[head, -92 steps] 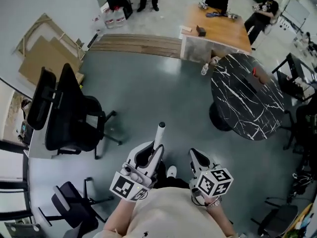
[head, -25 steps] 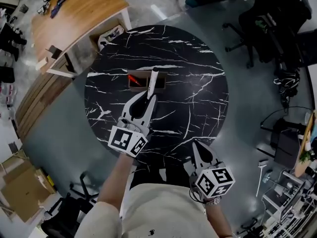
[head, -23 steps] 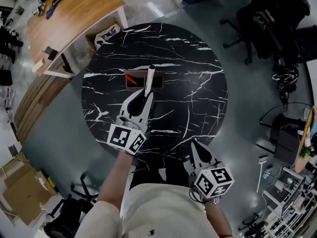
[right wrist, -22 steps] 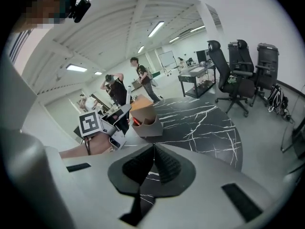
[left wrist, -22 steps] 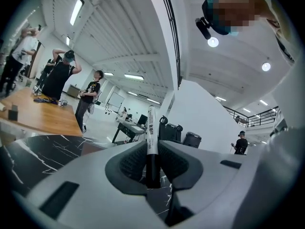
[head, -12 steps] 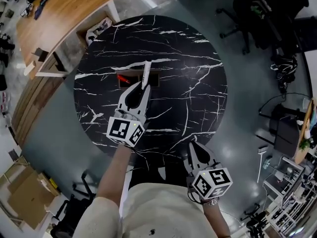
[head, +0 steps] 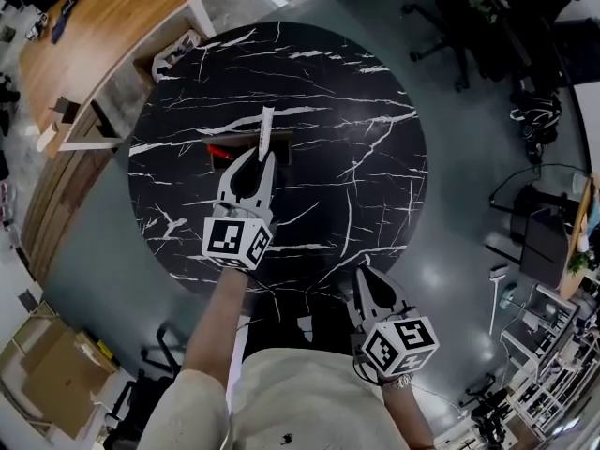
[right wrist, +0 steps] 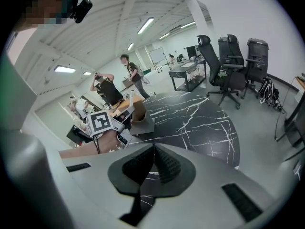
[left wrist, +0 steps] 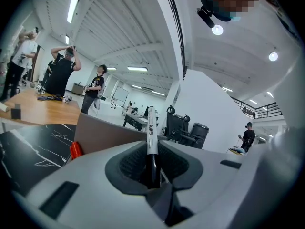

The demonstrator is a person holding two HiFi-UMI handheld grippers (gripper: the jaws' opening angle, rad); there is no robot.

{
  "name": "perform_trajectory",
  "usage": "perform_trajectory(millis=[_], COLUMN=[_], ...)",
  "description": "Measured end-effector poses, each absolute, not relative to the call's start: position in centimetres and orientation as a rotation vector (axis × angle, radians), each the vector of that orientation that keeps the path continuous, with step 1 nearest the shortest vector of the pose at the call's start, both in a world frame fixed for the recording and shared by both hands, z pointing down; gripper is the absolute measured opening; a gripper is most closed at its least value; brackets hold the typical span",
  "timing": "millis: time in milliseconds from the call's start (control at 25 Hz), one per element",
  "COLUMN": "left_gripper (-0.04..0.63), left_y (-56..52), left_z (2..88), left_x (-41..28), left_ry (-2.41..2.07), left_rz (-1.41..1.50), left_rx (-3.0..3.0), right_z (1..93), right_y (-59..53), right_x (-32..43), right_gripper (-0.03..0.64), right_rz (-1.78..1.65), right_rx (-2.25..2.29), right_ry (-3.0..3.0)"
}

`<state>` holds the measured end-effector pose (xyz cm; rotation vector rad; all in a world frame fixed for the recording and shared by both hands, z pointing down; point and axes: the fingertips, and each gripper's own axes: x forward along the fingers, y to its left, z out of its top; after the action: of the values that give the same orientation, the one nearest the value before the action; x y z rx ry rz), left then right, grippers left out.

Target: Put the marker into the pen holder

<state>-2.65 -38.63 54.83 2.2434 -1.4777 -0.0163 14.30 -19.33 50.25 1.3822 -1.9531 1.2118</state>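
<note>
1. Head view: the left gripper (head: 263,159) reaches out over the table (head: 366,111). It pinches the marker (head: 266,126) by its dark end, so the white barrel sticks out past the jaw tips.
2. Left gripper view backs that up, with both pads closed on the marker's black end. The holder (left wrist: 104,131) rises just beyond the jaws, and a red thing (left wrist: 75,150) pokes up at its left side.
3. The right gripper (head: 367,279) hangs by the person's body at the table's near rim. Its jaws are pressed together with nothing between them.
4. To me this looks like the carry-in step. The marker is at the holder but not in it, and I can't tell whether its far end is over the mouth or just short of it.
5. Next, I reckon, the free end needs lining up over the opening. Then the gripper tips so the marker points down, lowers it, and the jaws spread.
6. The holder's near wall sits right ahead of the jaws, so it could catch the barrel or get shoved along the table. The red thing fills the side left of the gripper, so the free space looks to be on the right.
7. Bare tabletop lies on every side of the left gripper, and the rim is well away. The chair (head: 469,26) and the desk (head: 94,26) stand clear of the table, so I'd expect no trouble from them.
</note>
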Motion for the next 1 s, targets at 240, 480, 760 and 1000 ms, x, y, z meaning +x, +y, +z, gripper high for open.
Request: perform_trajectory(millis=[240, 480, 760, 1000], left_gripper=[0.078, 0.078, 0.078, 0.08], left_y=[-39.3, -39.8, -40.1, -40.2], left_z=[55.6, 55.9, 56.7, 57.0], left_x=[-2.4, -2.0, -1.7, -1.6], left_ry=[-1.511, -1.56, -1.643, -1.736], left_rz=[0.035, 0.102, 0.282, 0.399], left_rx=[2.254, 2.242, 2.227, 2.193], right_z=[51.0, 51.1, 51.3, 51.6], right_y=[-18.4, -18.2, -18.2, -18.0], right_x=[14.4, 14.5, 14.5, 14.4], right_gripper=[0.015, 0.015, 0.015, 0.015], right_rz=[1.233, 1.241, 1.245, 1.256], right_rx=[1.383, 1.385, 1.386, 1.385], right_ry=[-1.938, -1.936, -1.934, -1.929])
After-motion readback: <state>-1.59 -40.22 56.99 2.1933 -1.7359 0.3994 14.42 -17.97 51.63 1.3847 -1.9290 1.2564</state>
